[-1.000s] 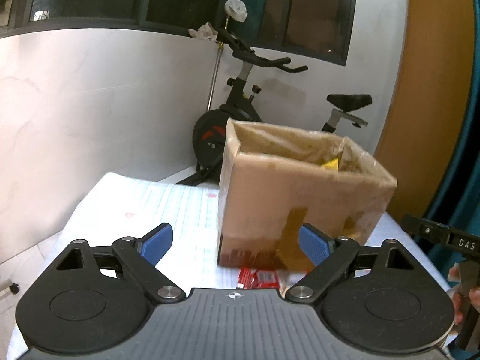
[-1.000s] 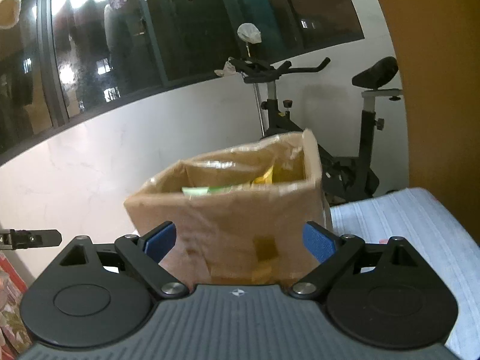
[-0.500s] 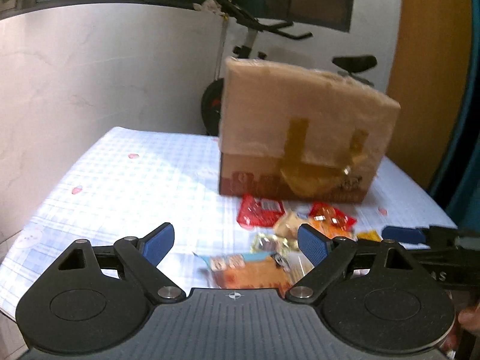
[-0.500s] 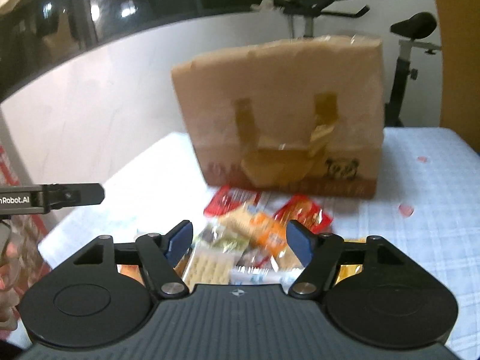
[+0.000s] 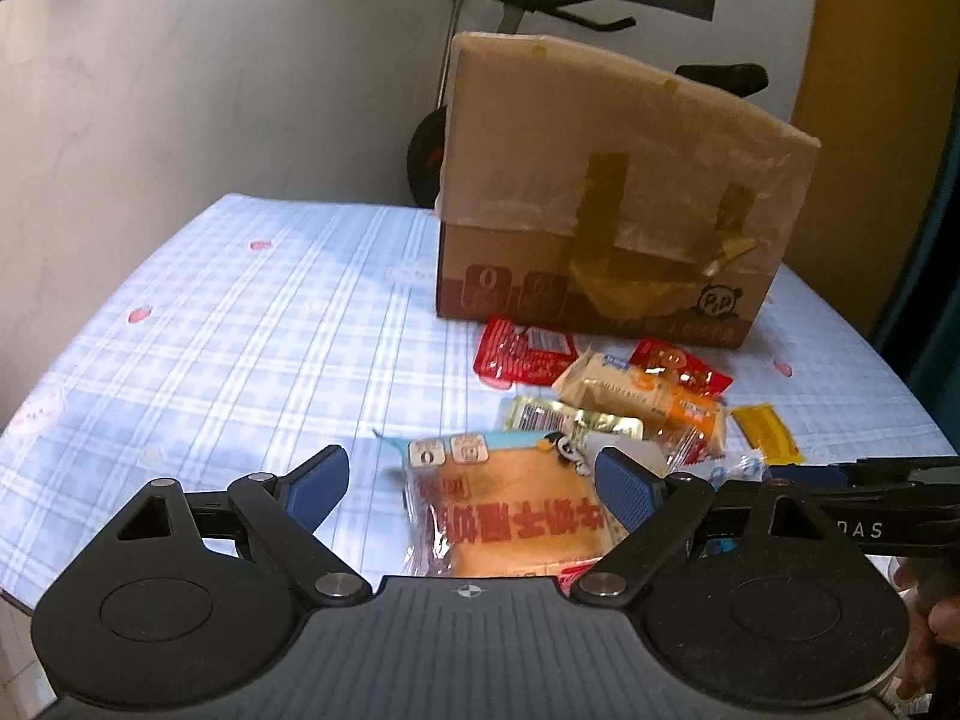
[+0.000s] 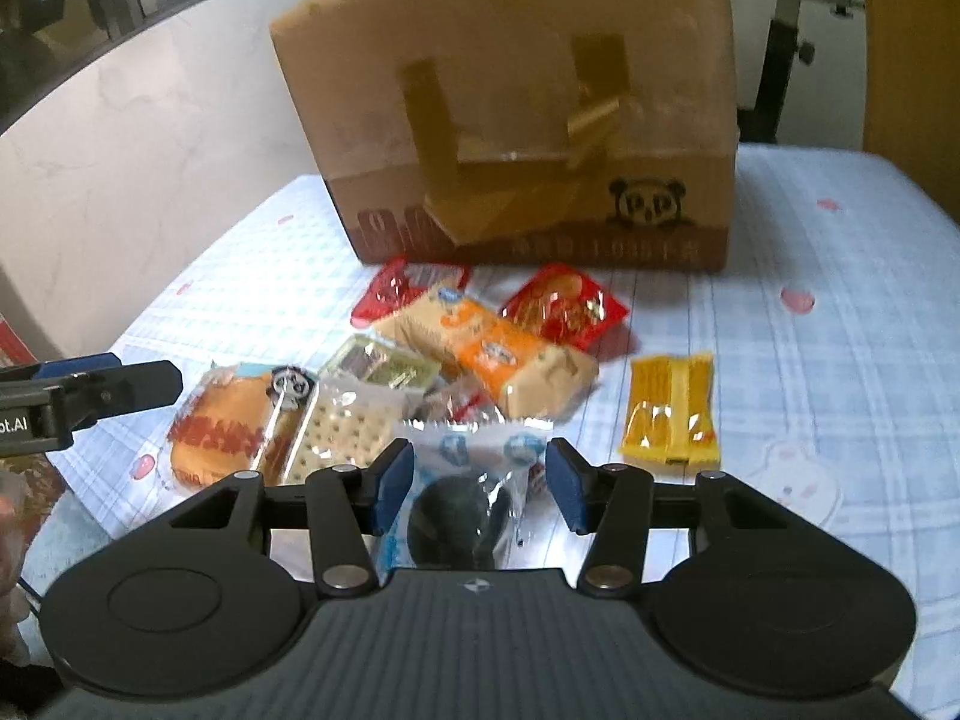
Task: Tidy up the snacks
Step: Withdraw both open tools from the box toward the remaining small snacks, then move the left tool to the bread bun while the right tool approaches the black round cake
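Two hand-held grippers are sitting low over the snack pile, both empty. Left hand-held gripper (image 5: 468, 483) is standing wide open, straddling the orange bun in a clear wrapper with red lettering (image 5: 510, 516), not touching it as far as I can tell. Right hand-held gripper (image 6: 480, 483) is standing partly open around the dark round snack in a blue-and-white clear wrapper (image 6: 462, 510), pads either side, no contact visible.

Judgement on the step: right is lining up a pick. It should be closing on the wrapper's body, not the crinkly seam, then lifting straight up so the perforated cracker pack (image 6: 336, 438) beside it isn't dragged along.

Just beyond, the orange-and-cream biscuit pack (image 6: 498, 354) is lying across the middle of the pile, with a green-gold foil packet (image 6: 384, 363) beside it, two red packets (image 6: 564, 306) behind, and a yellow sachet (image 6: 672, 414) lying apart to the right. All are resting on the blue-checked cloth surface (image 5: 240, 324).

Furthest back, the taped brown cardboard box (image 6: 528, 120) is standing upright, likely the destination.

Hard to make out: the box's opening and contents are hidden from both views, small wrappers under the pile are blurred, and the near ends of both targeted packs are cut off behind the gripper bodies.
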The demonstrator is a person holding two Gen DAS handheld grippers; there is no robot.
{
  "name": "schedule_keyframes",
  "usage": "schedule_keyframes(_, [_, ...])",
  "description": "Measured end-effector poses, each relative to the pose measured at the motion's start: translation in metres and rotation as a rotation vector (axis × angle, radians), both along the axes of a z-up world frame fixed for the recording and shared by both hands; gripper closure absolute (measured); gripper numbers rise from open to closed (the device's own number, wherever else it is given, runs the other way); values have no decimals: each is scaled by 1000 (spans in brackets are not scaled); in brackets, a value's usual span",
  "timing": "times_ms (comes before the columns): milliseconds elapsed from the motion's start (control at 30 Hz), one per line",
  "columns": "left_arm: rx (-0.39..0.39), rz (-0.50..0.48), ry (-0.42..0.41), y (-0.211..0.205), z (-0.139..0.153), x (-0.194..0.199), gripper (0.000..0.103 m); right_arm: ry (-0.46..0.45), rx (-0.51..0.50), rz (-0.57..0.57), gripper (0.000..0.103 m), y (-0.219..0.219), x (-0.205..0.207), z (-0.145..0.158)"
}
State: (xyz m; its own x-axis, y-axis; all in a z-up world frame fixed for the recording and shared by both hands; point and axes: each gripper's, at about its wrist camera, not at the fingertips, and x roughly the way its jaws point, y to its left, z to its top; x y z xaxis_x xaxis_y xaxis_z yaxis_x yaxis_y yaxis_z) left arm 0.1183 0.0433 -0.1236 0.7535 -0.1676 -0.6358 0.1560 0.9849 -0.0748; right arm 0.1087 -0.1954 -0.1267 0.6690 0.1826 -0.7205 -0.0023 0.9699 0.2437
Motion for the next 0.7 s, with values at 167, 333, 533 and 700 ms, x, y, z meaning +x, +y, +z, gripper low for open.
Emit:
schedule_keyframes(167, [-6, -1, 20, 0, -4, 1, 13, 32, 11, 8, 49, 0, 1, -7])
schedule_keyframes(333, [-4, -16, 51, -3, -9, 6, 12, 53, 17, 27, 48, 1, 1, -8])
schedule_keyframes(533, [29, -60, 88, -17, -18, 15, 12, 67, 17, 27, 41, -1, 2, -9])
schedule_keyframes(700, [41, -70, 133, -23, -33, 27, 9, 67, 24, 28, 41, -2, 2, -10])
